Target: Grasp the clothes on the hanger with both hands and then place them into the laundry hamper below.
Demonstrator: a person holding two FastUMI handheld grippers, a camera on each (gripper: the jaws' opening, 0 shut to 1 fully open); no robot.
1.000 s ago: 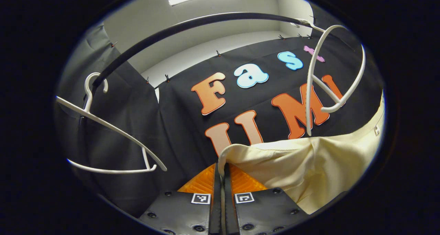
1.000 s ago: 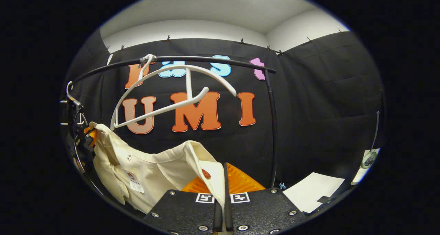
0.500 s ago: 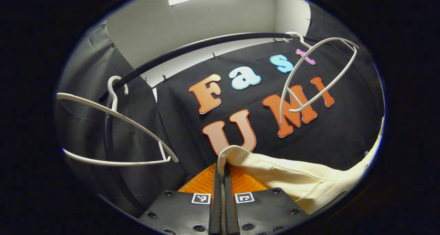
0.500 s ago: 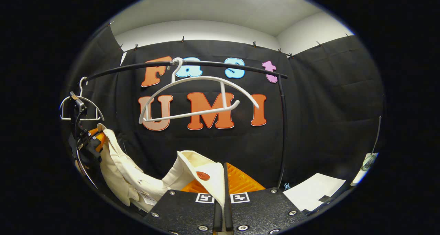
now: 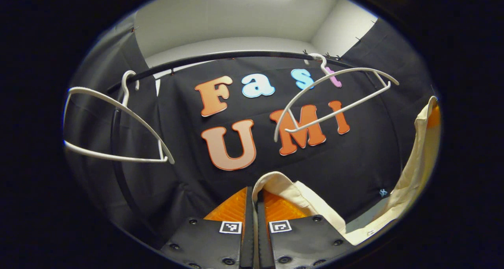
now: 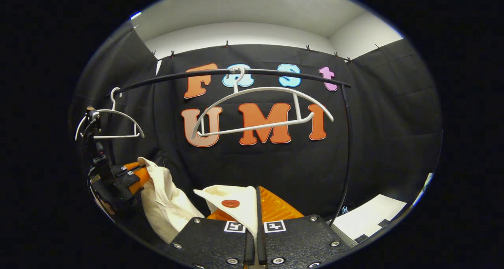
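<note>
A cream shirt [image 5: 303, 196] hangs off the hanger, slung between my two grippers. My left gripper [image 5: 255, 190] is shut on a folded edge of the shirt, and the cloth sags away to the right and rises again at the right edge. In the right gripper view, my right gripper [image 6: 258, 192] is shut on the shirt's [image 6: 165, 200] collar part, beside a dark red button [image 6: 230, 203]. My left gripper [image 6: 138, 175] appears there at the far left, holding the other end. The bare white hanger [image 6: 260, 111] hangs from the black rail [image 6: 236, 71] above.
A second bare white hanger [image 5: 114, 127] hangs at the rail's left end [image 6: 110, 121]. The rail's black upright post [image 6: 347, 151] stands to the right. A white sheet [image 6: 370, 217] lies on the floor at the lower right.
Both grippers have come down and back from the rail with the shirt. The shirt now sags lower between them. The emptied hanger has swung back to nearly level.
</note>
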